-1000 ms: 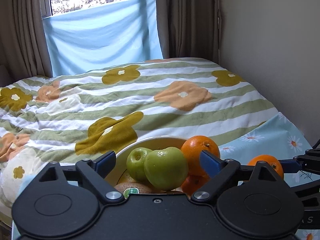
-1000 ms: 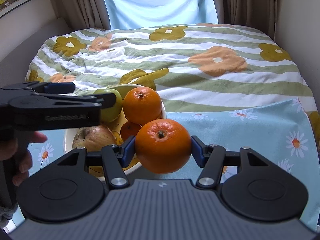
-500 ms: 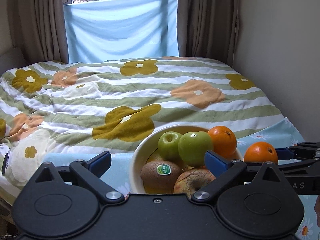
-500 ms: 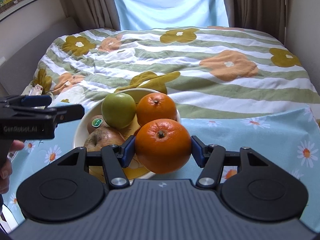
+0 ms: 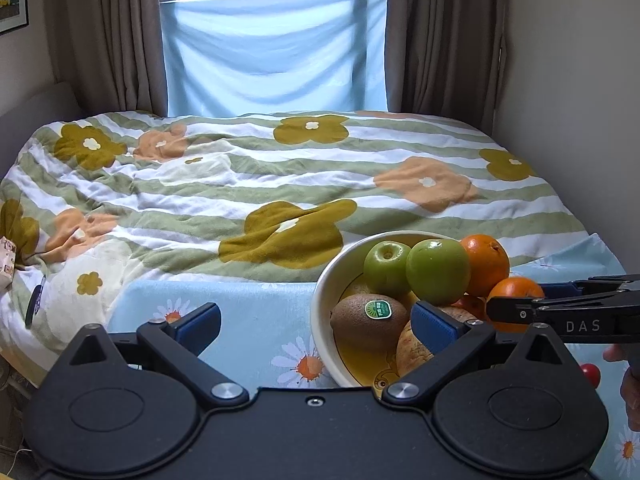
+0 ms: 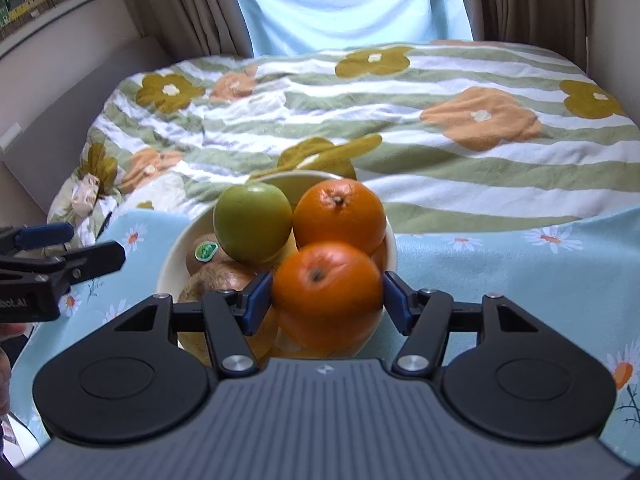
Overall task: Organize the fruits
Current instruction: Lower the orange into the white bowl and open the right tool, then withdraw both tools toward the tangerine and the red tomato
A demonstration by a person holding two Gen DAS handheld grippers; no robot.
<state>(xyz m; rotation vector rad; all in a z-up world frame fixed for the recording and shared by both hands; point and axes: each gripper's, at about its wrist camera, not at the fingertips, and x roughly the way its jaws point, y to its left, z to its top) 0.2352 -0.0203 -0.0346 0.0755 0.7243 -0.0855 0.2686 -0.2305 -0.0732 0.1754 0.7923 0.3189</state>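
A cream bowl (image 5: 317,314) on the daisy cloth holds two green apples (image 5: 438,272), a stickered kiwi (image 5: 368,320), a brownish apple (image 5: 412,350) and an orange (image 5: 486,264). My right gripper (image 6: 326,300) hangs over the bowl's (image 6: 172,264) near edge. Its jaws are opening, and a second orange (image 6: 326,292), blurred, sits between the pads with a thin gap on each side. From the left wrist view that orange (image 5: 516,292) shows between the right gripper's (image 5: 520,300) fingers. My left gripper (image 5: 316,326) stands left of the bowl, its jaws opening wide with nothing in them.
A light blue daisy cloth (image 5: 248,312) covers the near surface. Behind it lies a bed with a striped flower duvet (image 5: 280,184), then curtains and a window. A small red fruit (image 5: 590,374) lies at the right by a person's fingers (image 5: 630,384).
The left gripper drew back to the left of the bowl and its jaws spread wider. The right gripper brought the orange over the bowl and its pads came off it.
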